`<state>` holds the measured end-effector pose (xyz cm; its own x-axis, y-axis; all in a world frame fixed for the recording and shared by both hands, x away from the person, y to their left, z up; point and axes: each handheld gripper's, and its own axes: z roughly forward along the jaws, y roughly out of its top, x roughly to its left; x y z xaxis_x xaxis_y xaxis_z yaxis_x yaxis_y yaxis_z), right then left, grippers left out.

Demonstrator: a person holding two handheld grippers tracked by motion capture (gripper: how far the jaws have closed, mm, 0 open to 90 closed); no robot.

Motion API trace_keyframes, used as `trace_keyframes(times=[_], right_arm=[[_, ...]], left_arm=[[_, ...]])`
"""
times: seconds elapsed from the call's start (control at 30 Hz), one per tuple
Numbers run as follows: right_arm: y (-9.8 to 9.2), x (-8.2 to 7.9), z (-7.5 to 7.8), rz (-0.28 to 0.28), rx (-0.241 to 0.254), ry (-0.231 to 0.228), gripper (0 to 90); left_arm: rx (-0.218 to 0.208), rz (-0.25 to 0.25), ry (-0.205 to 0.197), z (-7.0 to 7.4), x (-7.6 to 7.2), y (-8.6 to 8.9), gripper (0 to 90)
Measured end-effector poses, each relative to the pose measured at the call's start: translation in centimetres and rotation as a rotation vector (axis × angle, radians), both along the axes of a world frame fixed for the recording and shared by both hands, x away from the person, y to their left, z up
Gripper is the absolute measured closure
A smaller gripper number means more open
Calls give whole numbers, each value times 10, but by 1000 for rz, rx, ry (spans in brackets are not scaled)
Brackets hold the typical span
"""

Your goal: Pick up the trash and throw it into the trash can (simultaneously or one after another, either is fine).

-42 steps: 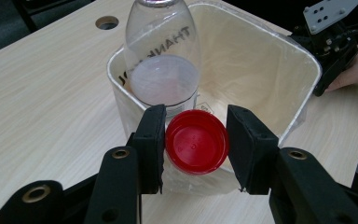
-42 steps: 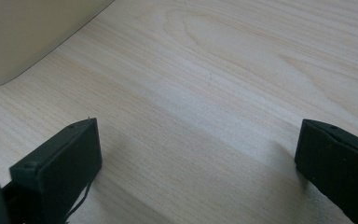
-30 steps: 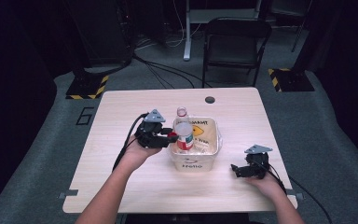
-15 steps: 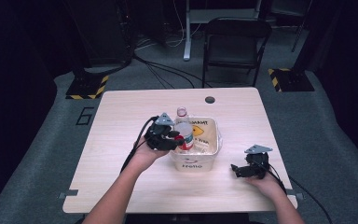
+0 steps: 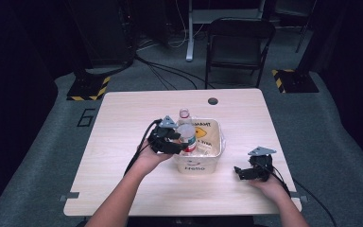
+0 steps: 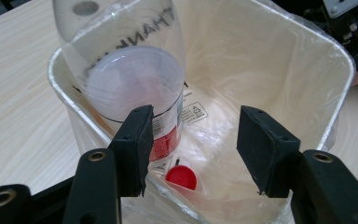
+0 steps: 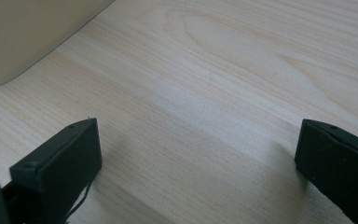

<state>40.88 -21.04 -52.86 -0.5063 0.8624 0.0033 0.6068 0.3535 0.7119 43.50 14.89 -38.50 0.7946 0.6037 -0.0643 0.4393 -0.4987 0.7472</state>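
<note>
- Presently, a clear plastic bottle [image 6: 126, 79] is seen leaning against the near-left wall of a cream bin [image 6: 340, 70] lined with a thin plastic bag; its base faces the camera of the left gripper view and its neck [image 5: 184, 113] rises above the rim in the high view.
- A red cap [image 6: 181, 178] is seen lying loose on the bin floor, just beside the bottle.
- The jaws of the left claw [image 6: 193, 144] have just been opening; they are parted, no pad presses on the bottle, and nothing is held between them, although the left pad [image 6: 137, 144] stands close in front of the label.
- The right claw [image 7: 193, 163] is held over bare desk [image 7: 242, 70] well apart from the bin, its jaws wide and nothing between them.
- Risk, judged: the bottle is propped and not settled, so it could be tipped over the rim or slid down if the withdrawing pad is allowed to brush it.
- Risk, judged: the loose liner could be snagged by a pad and dragged upward, and the light bin shifted with it.
- Risk, judged: no support is given to the bin by the right claw.
</note>
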Motion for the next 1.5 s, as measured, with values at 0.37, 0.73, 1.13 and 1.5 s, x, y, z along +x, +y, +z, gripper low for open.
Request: trace_keyframes(times=[0.37,0.73,1.13,1.5], right_arm=[[0,0,0,0,1,0,0],[0,-1,0,1,2,0,0],[0,-1,0,3,5,0,0],[0,-1,0,3,5,0,0]], left_arm=[[-9,25,-50,15,-6,24,428],[-20,80,-57,23,-4,56,447],[-33,154,-108,25,-6,100,460],[-72,215,-126,21,-17,145,459]])
